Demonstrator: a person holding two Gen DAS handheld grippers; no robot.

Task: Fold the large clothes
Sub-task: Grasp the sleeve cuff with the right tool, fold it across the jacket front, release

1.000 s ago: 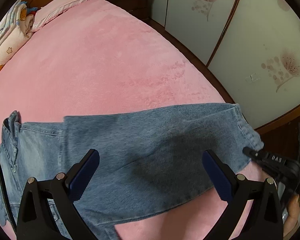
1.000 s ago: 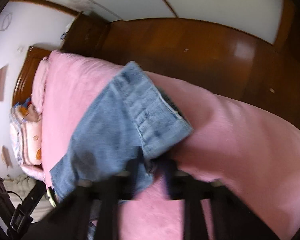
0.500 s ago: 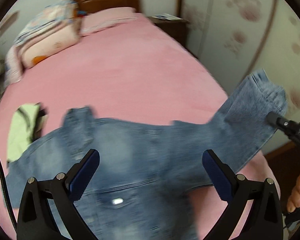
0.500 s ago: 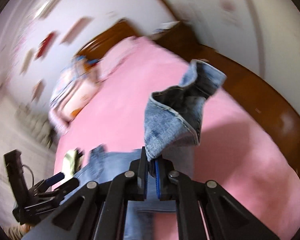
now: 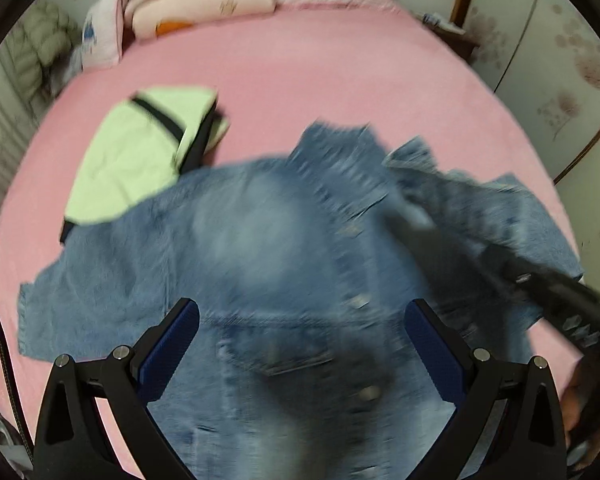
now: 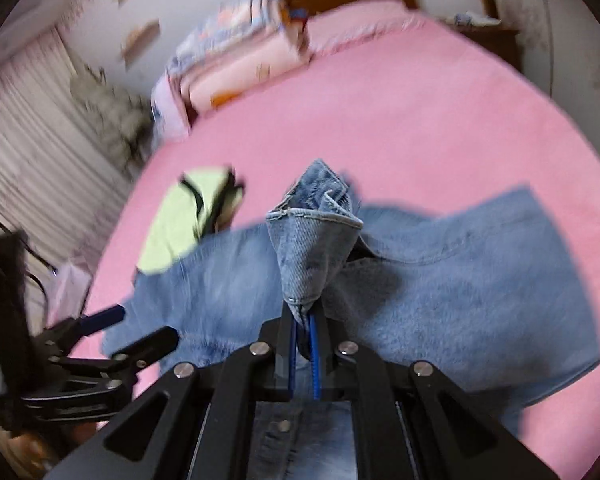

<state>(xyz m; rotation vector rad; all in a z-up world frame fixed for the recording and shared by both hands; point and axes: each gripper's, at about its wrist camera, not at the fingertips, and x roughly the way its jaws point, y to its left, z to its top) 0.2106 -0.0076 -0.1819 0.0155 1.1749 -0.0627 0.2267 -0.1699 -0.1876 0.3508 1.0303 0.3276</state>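
Observation:
A blue denim jacket lies spread on the pink bed. My left gripper is open and empty above the jacket's front, near its buttons. My right gripper is shut on the jacket's sleeve cuff and holds it up over the jacket body. The right gripper also shows in the left wrist view, reaching in from the right, blurred. The left gripper shows in the right wrist view at the lower left, open.
A light green garment with black trim lies on the bed beside the jacket's far left side; it also shows in the right wrist view. Pillows and folded bedding are stacked at the headboard. A wardrobe stands to the right.
My right gripper has carried the sleeve cuff from the bed's right edge inward over the jacket body. My left gripper has swung over the jacket's front, and the green garment has come into view.

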